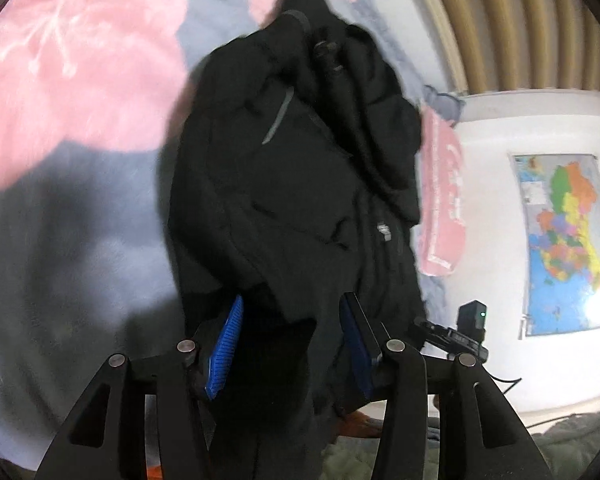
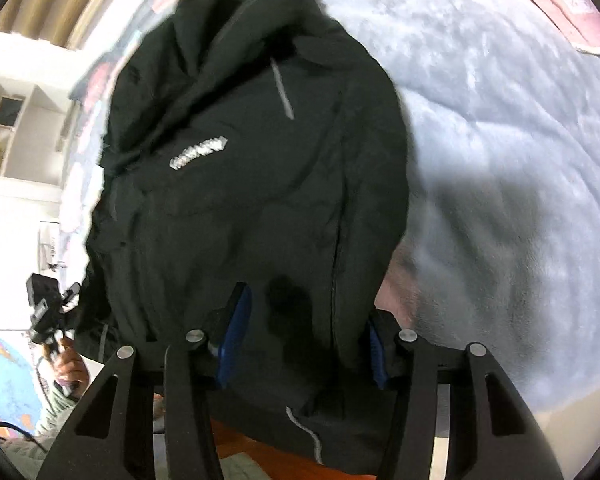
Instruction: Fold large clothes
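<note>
The bulky black zip-up jacket (image 1: 284, 184) hangs bunched above the grey-and-pink fleece bed blanket (image 1: 80, 184), fabric filling both the left gripper (image 1: 290, 344) and right gripper (image 2: 304, 344); their blue-padded jaws stand apart, so whether they pinch is unclear, and the jacket may slip and land crumpled

I see the jacket (image 2: 252, 184) as matt black cloth with shiny grey reflective strips. The blanket (image 2: 500, 128) on the right of the frame looks fuzzy. My gripper fingers (image 1: 226, 344) carry ribbed blue pads on smooth black arms with bright metal pins.
</note>
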Demonstrator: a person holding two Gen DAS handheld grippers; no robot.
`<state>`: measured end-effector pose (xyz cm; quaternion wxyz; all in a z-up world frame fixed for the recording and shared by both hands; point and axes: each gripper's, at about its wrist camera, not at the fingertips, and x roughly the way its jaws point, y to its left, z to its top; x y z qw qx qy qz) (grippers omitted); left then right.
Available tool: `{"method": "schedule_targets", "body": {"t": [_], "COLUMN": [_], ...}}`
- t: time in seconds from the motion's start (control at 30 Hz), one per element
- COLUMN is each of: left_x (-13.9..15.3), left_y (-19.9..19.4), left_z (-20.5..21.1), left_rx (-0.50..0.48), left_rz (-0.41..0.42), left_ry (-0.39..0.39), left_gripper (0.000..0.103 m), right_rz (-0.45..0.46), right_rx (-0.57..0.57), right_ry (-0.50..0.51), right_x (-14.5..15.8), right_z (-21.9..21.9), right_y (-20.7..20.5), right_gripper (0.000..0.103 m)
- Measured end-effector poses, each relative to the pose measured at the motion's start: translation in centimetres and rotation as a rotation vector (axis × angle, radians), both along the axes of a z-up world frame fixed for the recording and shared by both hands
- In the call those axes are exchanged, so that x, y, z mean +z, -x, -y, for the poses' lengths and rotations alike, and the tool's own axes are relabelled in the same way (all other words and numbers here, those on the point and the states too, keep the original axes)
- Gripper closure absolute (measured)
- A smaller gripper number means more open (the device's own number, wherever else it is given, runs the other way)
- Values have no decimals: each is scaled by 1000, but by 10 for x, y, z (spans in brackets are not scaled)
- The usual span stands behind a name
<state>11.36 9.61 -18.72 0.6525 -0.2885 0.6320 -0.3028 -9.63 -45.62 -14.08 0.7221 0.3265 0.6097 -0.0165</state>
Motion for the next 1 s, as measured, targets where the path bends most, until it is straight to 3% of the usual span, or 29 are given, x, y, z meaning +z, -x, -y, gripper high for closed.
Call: {"method": "schedule_targets", "body": {"t": [0.2, 0.4, 0.47, 0.5, 0.53, 0.6, 0.7, 0.83, 1.0], "left_x": [-10, -15, -18, -18, -15, 0, 30, 77, 124], "left_y": [18, 30, 27, 25, 23, 19, 12, -13, -51], "left_z": [-16, -6, 4, 10, 17, 28, 34, 33, 33], "left_rx": [-32, -69, -88, -102, -116, -137, -123, -40, 28], "left_rz": [-59, -90, -81, -70, -49, 16, 92, 180, 282], "left_ry": [-77, -119, -191, -235, -275, -320, -287, -167, -81], "left_gripper": [54, 52, 52, 68, 90, 91, 92, 92, 92], "right_rz": [-60, -83, -70, -62, -47, -14, 41, 150, 264], "right_rx": [-6, 136, 173, 186, 201, 203, 177, 165, 128], "right_ry": [-65, -51, -18, -10, 7, 31, 23, 1, -26], "right_x": [-20, -20, -19, -17, -13, -3, 20, 61, 101], "right_z": [-1, -20, -33, -39, -44, -45, -35, -28, -7], "right_y": [34, 36, 26, 21, 16, 11, 8, -6, -34], "right_gripper": [47, 43, 50, 60, 67, 71, 76, 77, 77]}}
